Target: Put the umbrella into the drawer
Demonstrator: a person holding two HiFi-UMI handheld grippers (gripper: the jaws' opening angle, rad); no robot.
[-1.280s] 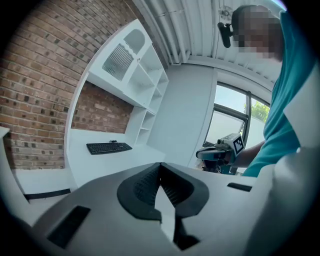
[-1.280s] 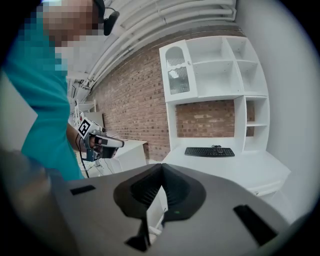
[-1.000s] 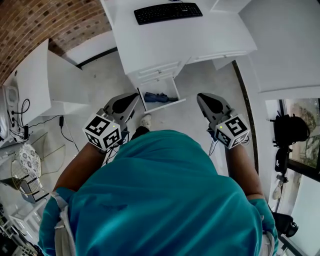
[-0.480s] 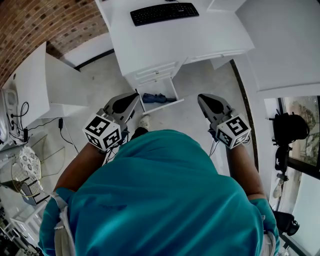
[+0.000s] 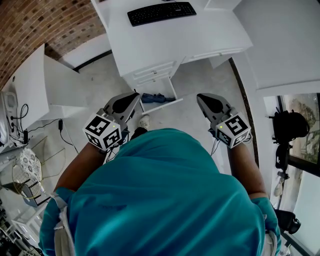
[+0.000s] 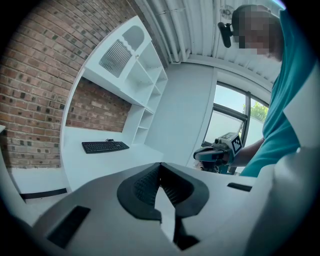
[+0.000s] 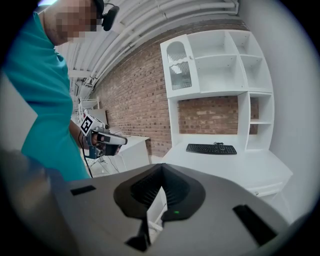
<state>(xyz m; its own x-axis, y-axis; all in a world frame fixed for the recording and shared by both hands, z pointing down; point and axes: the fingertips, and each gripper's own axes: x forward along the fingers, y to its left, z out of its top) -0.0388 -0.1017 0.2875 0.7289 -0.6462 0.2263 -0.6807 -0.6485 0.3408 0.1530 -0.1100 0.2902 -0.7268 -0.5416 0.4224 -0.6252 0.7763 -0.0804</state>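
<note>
Holding both tongs up in front of the white desk [image 5: 200, 37], with nothing gripped. Left gripper [image 5: 135, 96] is showing its jaws pressed together at the tips in its own view, and nothing is sitting between them. Right gripper [image 5: 199, 97] is reading the same: jaws fully closed and empty. Both are pointing forward and slightly down toward the desk, with their marker cubes facing the head camera.

Umbrella [image 5: 154, 97] is lying inside the open drawer [image 5: 162, 105], the lowest one in the stack under the desk, which is sticking out toward the person. In the head view it is sitting between the two grippers, near the left gripper's tip and well apart from the right one. The left tip is overlapping the drawer's left corner in that view, and I cannot tell whether it is touching. Each gripper view is looking out over the desk top and the black keyboard [image 5: 161, 12], with the other gripper showing off to the side.

Umbrella is looking dark blue, folded down short, with the fabric bunched. It is lying flat across the drawer's width, covering the left and middle part, and the drawer's white floor is showing around it. Finer detail such as the strap or handle is coming out too small to tell.
</note>
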